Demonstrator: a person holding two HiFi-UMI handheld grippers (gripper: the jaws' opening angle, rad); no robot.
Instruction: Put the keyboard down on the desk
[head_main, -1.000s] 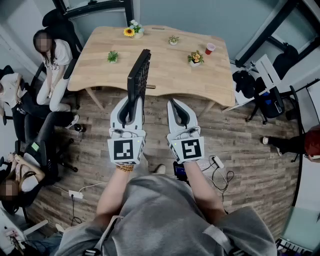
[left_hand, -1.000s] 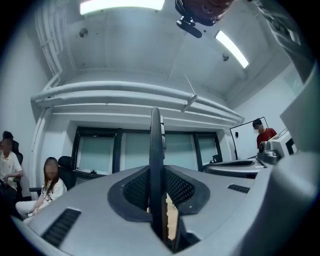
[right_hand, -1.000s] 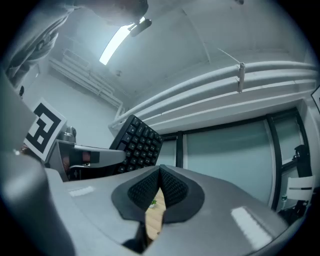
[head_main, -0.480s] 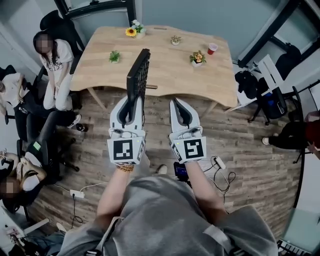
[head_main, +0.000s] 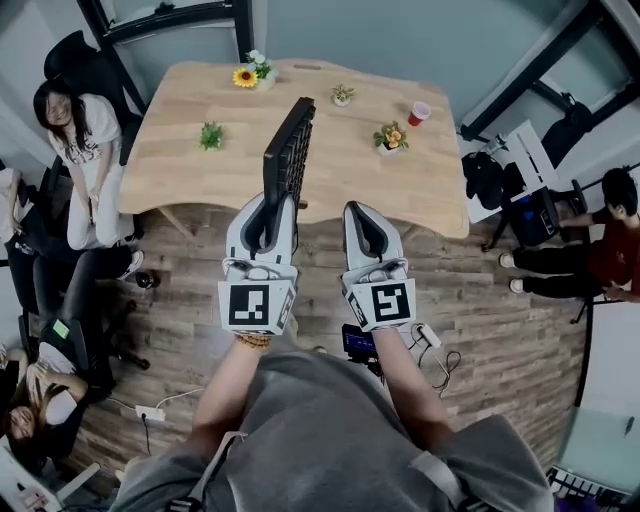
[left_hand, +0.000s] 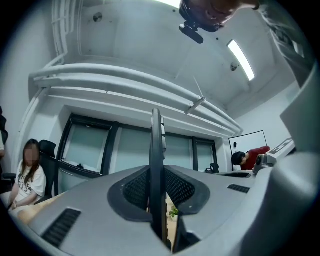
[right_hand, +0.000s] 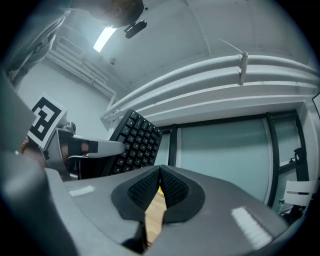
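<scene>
A black keyboard (head_main: 287, 150) stands on edge in the air, its far end over the front of the wooden desk (head_main: 180, 160). My left gripper (head_main: 274, 205) is shut on its near end. In the left gripper view the keyboard (left_hand: 156, 150) shows as a thin upright edge pinched between the pads. My right gripper (head_main: 357, 212) hangs beside it to the right, shut with nothing between its jaws. In the right gripper view the keyboard's keys (right_hand: 135, 142) face toward it at the left.
On the desk stand a sunflower pot (head_main: 247, 76), three small plants (head_main: 210, 134) (head_main: 343, 94) (head_main: 390, 137) and a red cup (head_main: 419, 107). People sit at the left (head_main: 75, 140) and at the right (head_main: 600, 250). Cables and a power strip (head_main: 430, 335) lie on the wood floor.
The view has moved closer to the desk, and the keyboard's far end now reaches further over it. Both grippers keep their pose and the left grip holds.
</scene>
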